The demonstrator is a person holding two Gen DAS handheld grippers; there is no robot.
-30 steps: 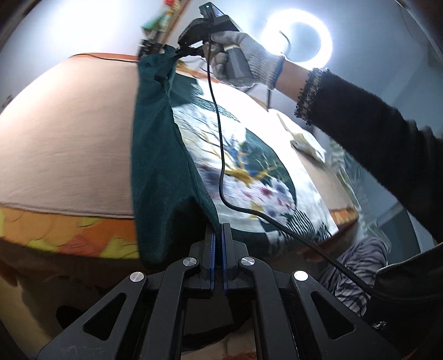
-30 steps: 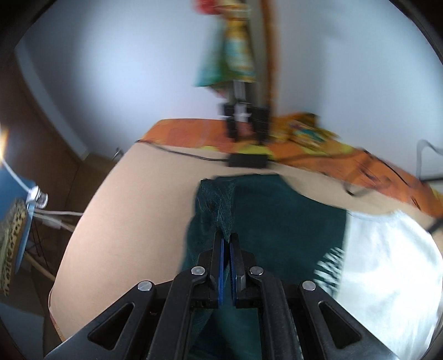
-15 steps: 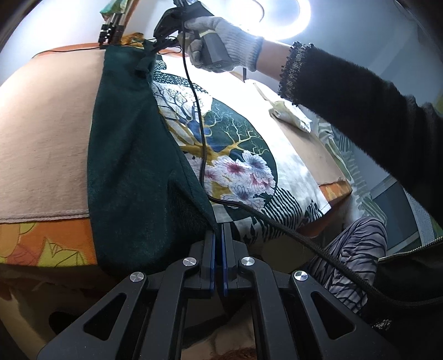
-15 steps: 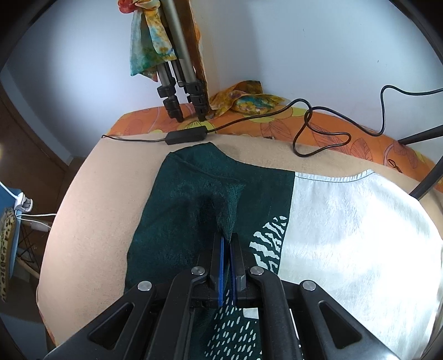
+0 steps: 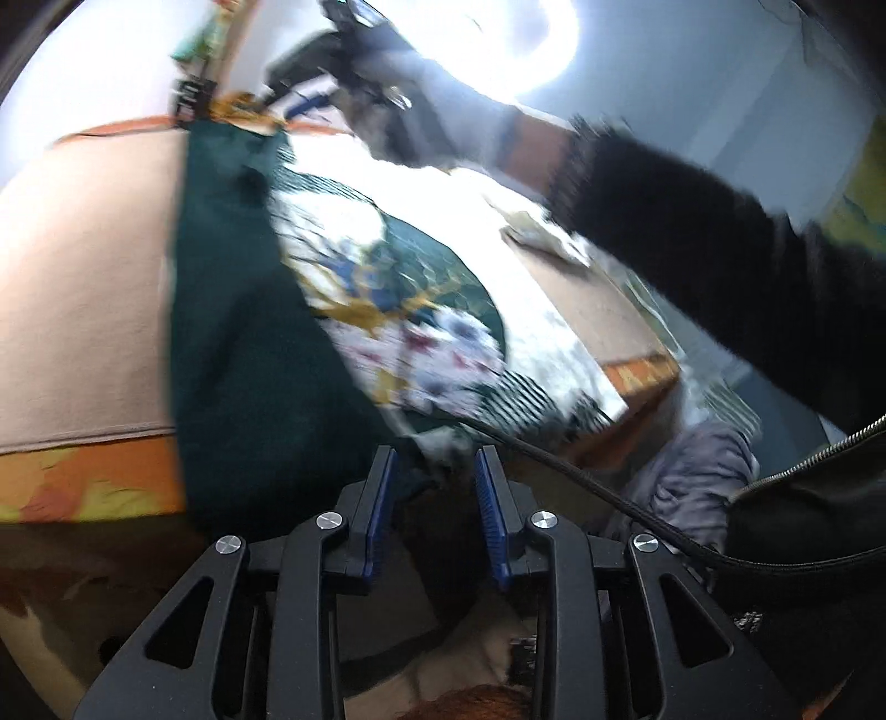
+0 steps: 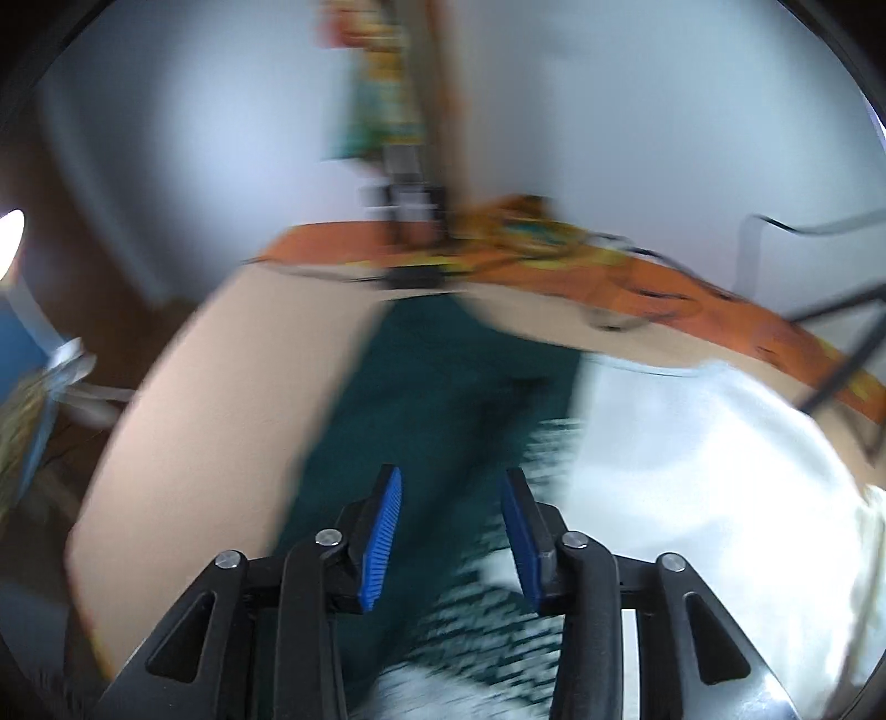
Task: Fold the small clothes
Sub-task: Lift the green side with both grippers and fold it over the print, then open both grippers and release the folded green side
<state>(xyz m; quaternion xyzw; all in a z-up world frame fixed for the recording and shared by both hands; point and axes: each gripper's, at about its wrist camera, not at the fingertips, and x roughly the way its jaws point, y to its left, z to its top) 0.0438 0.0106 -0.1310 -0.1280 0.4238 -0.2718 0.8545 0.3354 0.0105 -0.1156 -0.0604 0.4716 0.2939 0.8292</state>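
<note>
The small garment lies on the tan table cover (image 5: 83, 310), its dark green side (image 5: 238, 343) folded over the white floral print (image 5: 421, 332). My left gripper (image 5: 436, 476) is at the near hem with its jaws opening. A bit of hem sits loose between them, and the pads do not press on it. My right gripper (image 6: 451, 498) hangs over the far green end (image 6: 443, 387), beside the white part (image 6: 692, 443). Its jaws are opening too, with nothing clamped. Both views are motion-blurred. A gloved hand (image 5: 443, 127) carries the right gripper in the left wrist view.
An orange patterned cloth (image 6: 664, 288) edges the table under the tan cover (image 6: 221, 387). Tripod legs (image 6: 410, 199) and a cable stand at the far edge. A black cable (image 5: 581, 476) trails past the near corner. A ring light (image 5: 531, 50) glares above.
Both grippers were shut on the green edge and now stand open, so the fold is let go and rests on the table. Both hands have shifted, and the views have blurred.
</note>
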